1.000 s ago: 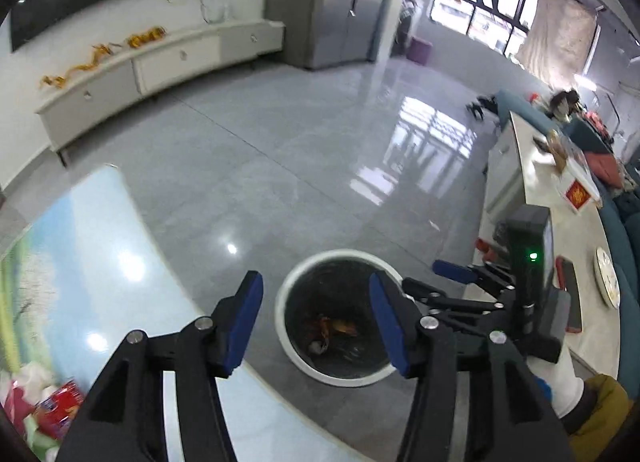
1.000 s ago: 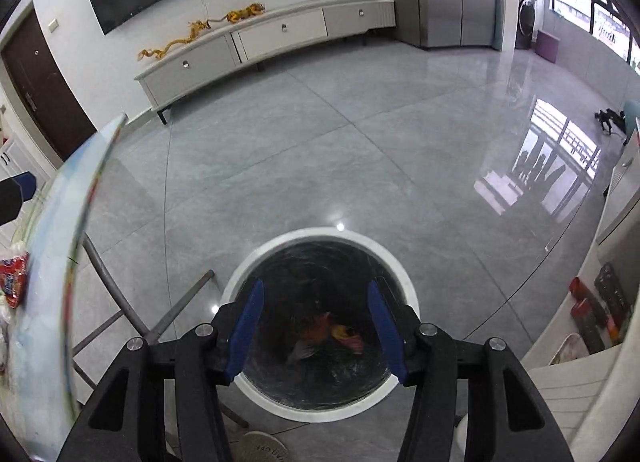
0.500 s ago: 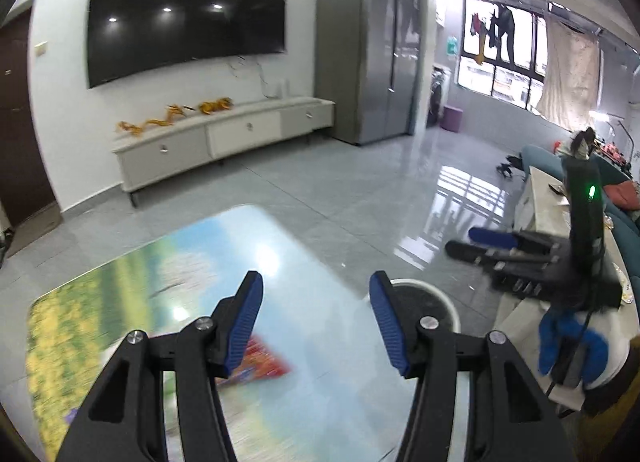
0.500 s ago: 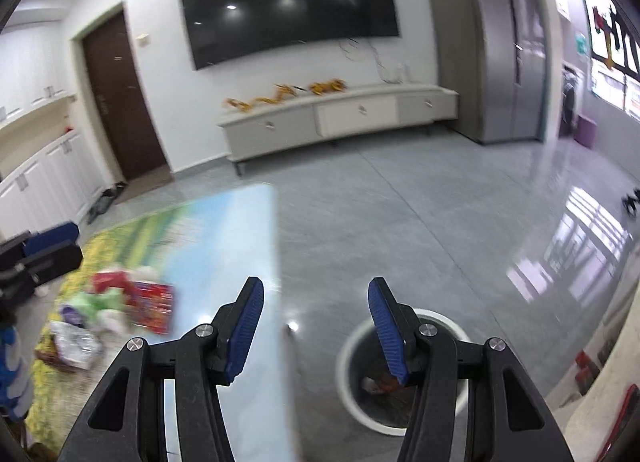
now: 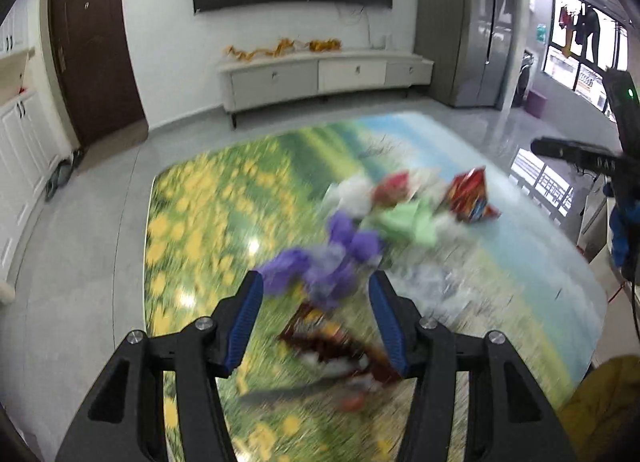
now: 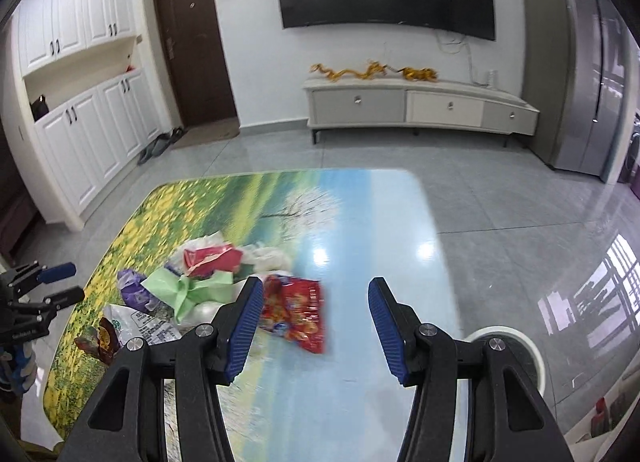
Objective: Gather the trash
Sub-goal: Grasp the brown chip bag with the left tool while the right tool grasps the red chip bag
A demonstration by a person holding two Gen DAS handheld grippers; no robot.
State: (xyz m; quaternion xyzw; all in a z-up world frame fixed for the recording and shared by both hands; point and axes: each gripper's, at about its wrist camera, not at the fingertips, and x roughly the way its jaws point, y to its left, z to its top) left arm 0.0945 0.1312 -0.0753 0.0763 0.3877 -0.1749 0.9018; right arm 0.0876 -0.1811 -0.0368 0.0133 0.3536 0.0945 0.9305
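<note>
Both grippers hang over the table [image 6: 384, 229], whose top carries a printed meadow-and-sky scene. The left gripper [image 5: 316, 318] has its jaws spread wide and holds nothing; it is aimed down at the near end of the trash pile, with a purple wrapper [image 5: 320, 262] framed between the blue pads and a dark brown snack packet [image 5: 332, 342] just below it. That view is motion-blurred, so finer detail of those pieces cannot be read.

The right gripper [image 6: 316, 322] is likewise wide and empty. A red snack bag [image 6: 294, 312] lies flat on the table just beside its left pad, between the fingers, apart from both.

The trash sits bunched toward the yellow-flower side of the table: a red wrapper [image 6: 210, 258], crumpled green paper [image 6: 188, 288], white plastic [image 6: 268, 256], and a white printed bag [image 6: 140, 324], touching or overlapping. The bin [image 6: 520, 354] stands on the floor off the table's right edge, only its white rim showing behind the right gripper's frame.

Judgement: each gripper appears lined up on the nearest loose piece, jaws pre-opened so thin crinkly film can be straddled before closing. Flat packets may slide on the glossy top.
</note>
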